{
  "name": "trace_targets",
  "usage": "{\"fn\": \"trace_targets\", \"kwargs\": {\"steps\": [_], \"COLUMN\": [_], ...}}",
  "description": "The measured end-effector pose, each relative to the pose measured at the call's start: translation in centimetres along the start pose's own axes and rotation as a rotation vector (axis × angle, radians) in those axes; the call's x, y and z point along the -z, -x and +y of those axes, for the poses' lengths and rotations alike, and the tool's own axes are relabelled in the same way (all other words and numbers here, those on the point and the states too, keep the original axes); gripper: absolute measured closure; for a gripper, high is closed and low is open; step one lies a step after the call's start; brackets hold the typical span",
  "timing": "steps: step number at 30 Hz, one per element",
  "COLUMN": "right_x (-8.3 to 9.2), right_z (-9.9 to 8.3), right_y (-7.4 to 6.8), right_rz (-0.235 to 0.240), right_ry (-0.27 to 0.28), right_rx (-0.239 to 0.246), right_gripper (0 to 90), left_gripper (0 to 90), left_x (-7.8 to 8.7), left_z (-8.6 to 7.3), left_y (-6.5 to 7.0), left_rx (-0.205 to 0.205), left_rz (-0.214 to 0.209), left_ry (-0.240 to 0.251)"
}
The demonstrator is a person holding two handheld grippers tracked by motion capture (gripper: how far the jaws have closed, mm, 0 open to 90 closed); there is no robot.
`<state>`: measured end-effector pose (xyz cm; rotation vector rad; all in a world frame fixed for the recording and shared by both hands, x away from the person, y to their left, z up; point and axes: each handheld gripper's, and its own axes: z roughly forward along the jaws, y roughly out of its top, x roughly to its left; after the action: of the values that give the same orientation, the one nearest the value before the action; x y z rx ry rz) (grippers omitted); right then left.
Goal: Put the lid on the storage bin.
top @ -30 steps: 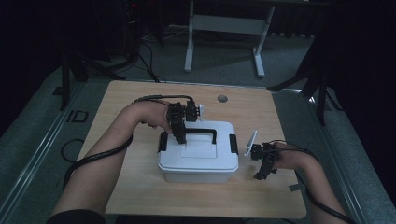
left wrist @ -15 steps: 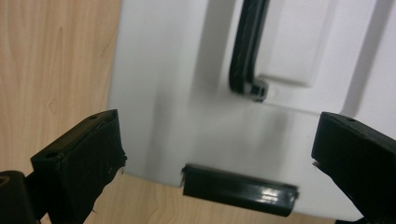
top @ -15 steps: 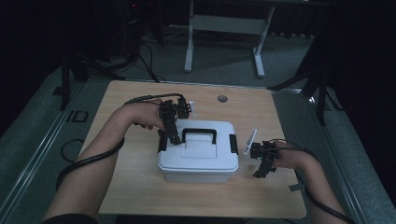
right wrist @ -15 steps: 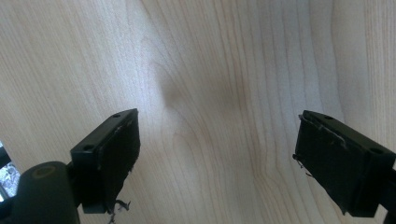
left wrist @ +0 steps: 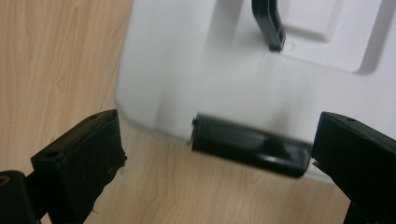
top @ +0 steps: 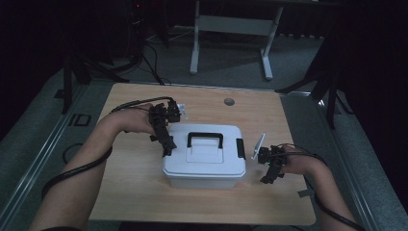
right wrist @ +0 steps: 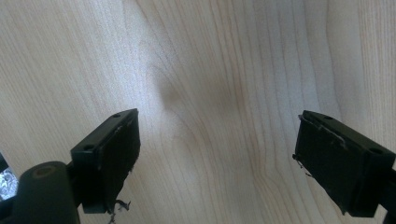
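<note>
The white storage box (top: 204, 156) is sitting near the middle of the wooden table (top: 134, 192), its lid on, its black handle (top: 205, 139) lying across the top and a black side latch (left wrist: 250, 147) showing on its left end. The left gripper (top: 166, 147) is hovering at that end with its jaws standing wide — they have just been opening — and the latch is lying between them, unpressed. The right gripper (top: 268, 177) is hanging just beside the box's right end — jaws spread wide over bare wood, holding nothing.
</note>
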<state>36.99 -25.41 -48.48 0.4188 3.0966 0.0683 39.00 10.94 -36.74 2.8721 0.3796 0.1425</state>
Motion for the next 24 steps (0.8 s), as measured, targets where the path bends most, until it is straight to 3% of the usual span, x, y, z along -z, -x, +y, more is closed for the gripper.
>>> {"fn": "trace_targets", "kwargs": {"steps": [1,6,12,24], "right_x": [0.1,0.6,0.9,0.8], "right_z": [0.0,-0.3,-0.5,-1.1], "right_y": [0.0,-0.1,0.0,-0.1], "right_rz": [0.0,-0.023,-0.062,-0.071], "right_ry": [0.001,0.039,0.052,0.086], "right_rx": [0.003,-0.003,-0.006,-0.017], "right_gripper": [13.8,13.7,13.7,13.7], "left_gripper": [1.4,1.4,1.4,1.4], "left_x": [0.1,0.2,0.3,0.0], "left_z": [-1.0,-3.1,-5.4,-9.7], "left_y": [0.2,0.2,0.2,0.6], "left_rx": [0.015,0.054,0.088,0.146], "left_rz": [0.011,0.0,0.009,0.005], "left_ry": [-0.004,-0.018,0.015,0.051]}}
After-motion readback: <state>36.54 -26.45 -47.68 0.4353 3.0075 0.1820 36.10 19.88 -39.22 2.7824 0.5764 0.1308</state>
